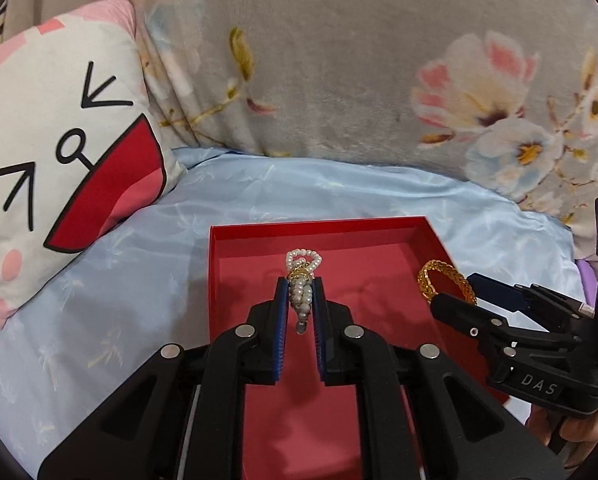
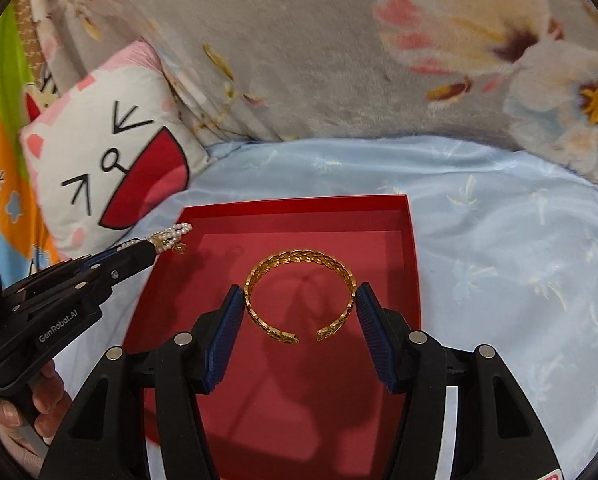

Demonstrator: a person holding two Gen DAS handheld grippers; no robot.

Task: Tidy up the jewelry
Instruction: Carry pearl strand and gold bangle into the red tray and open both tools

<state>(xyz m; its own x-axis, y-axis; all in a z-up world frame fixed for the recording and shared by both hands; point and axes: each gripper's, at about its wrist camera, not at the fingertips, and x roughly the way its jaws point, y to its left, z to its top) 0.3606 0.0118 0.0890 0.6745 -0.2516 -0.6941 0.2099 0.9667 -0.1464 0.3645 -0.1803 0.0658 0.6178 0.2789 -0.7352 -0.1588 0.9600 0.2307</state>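
Left tool (image 1: pixel 301 300) nearly closed, blue pads pinching a bunched pearl bracelet (image 1: pixel 302 280); loops of pearls and a small gold charm stick out past the fingertips, a short strand hangs back between the fingers. In the right wrist view the same left tool (image 2: pixel 155 246) comes in from the left edge, pearl bracelet (image 2: pixel 171 236) poking out at its tip over the left wall of the box. A hand (image 2: pixel 39 404) grips that tool's handle at lower left.

Right tool (image 2: pixel 301 308) about half open, pads pressed on either side of a gold cuff bracelet (image 2: pixel 299 296); the cuff sits flat between the fingers, woven-link band toward the far side, its gap facing the camera. From the left wrist view the right tool (image 1: pixel 455 300) shows at the right with the gold cuff bracelet (image 1: pixel 445 284) at its tip, over the right side of the box; part of a hand (image 1: pixel 567 432) below it.

Both tools are held above an open red box (image 2: pixel 413 260), shallow, inside bare; the same red box (image 1: pixel 219 264) fills the lower middle of the left view. Box lies on a pale blue satin bed sheet (image 2: pixel 499 240). Cartoon-face pillow (image 1: pixel 59 152) to the left, grey floral blanket (image 1: pixel 339 60) behind.
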